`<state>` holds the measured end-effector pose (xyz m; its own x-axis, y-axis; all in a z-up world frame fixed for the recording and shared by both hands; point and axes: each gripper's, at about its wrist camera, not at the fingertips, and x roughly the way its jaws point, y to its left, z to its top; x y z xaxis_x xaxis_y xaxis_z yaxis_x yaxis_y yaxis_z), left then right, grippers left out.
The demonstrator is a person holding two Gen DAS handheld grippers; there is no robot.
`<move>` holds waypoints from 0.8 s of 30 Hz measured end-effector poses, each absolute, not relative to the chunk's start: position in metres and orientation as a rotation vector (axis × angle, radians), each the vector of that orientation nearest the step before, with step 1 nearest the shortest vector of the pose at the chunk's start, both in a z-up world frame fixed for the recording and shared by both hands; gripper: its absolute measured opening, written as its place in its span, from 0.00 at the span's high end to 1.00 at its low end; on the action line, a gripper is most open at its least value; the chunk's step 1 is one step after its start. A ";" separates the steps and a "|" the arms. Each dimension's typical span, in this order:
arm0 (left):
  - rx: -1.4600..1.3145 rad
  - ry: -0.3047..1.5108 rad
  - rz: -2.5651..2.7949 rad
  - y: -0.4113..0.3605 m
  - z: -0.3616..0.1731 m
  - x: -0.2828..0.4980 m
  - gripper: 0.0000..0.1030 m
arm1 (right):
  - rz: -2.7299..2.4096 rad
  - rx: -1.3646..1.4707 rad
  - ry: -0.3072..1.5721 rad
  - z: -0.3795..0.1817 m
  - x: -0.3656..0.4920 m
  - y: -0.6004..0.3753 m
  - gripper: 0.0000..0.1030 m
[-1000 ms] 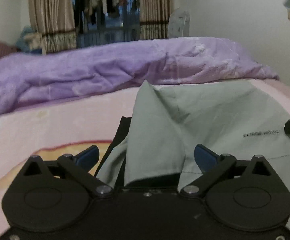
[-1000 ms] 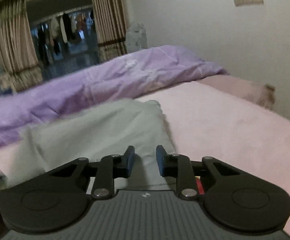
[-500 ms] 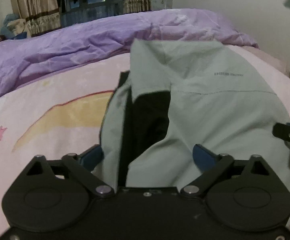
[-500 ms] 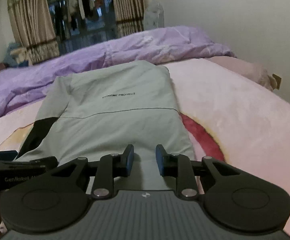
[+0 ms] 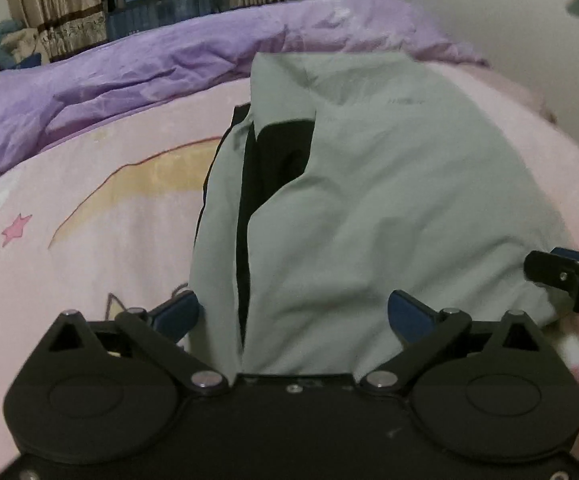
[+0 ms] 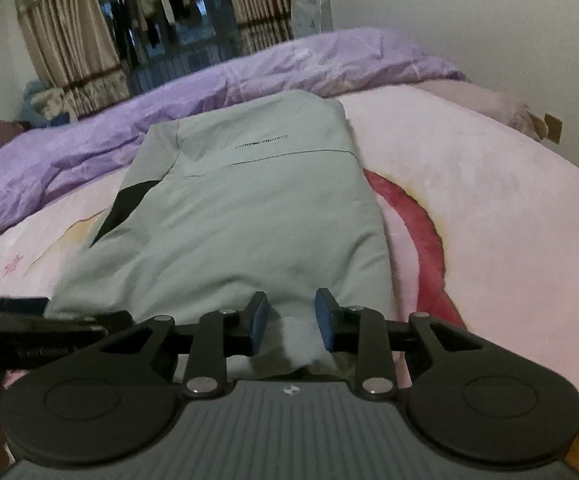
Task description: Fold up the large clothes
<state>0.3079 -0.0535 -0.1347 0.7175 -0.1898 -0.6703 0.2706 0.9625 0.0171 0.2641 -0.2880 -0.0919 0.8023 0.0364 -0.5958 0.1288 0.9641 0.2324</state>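
A grey-green jacket point(image 6: 249, 208) with a black inner panel point(image 5: 277, 176) and small chest lettering lies lengthwise on the pink bed. Its near hem bunches up at both grippers. In the left wrist view the left gripper point(image 5: 293, 314) stands wide open, with the jacket's near left edge lying between its blue pads. In the right wrist view the right gripper point(image 6: 291, 322) has its pads partly apart, with a bunch of the hem between them. The right gripper also shows at the right edge of the left wrist view point(image 5: 569, 276).
The pink bedsheet point(image 6: 469, 200) has a rainbow and star print. A crumpled purple duvet point(image 6: 89, 148) lies across the far side of the bed. Curtains and a window stand behind it. A white wall runs on the right.
The jacket came down from being held up and now lies flat and stretched on the bed. The right gripper's pads have parted from nearly closed. Both grippers have lowered toward the near hem.
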 end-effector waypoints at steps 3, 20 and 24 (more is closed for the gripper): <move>0.119 0.676 -0.252 -0.046 -0.121 0.296 0.00 | -0.069 0.260 0.633 -0.061 0.250 -0.285 0.64; 0.144 0.730 -0.232 -0.037 -0.103 0.268 0.00 | -0.144 0.069 0.753 -0.068 0.249 -0.247 0.14; 0.130 0.685 -0.212 -0.033 -0.073 0.250 0.00 | -0.137 0.042 0.761 -0.047 0.232 -0.236 0.11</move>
<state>0.2499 -0.0327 -0.0730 0.7543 -0.1509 -0.6389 0.2363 0.9704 0.0498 0.2324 -0.2362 -0.0471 0.7154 -0.1082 -0.6903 0.1388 0.9903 -0.0113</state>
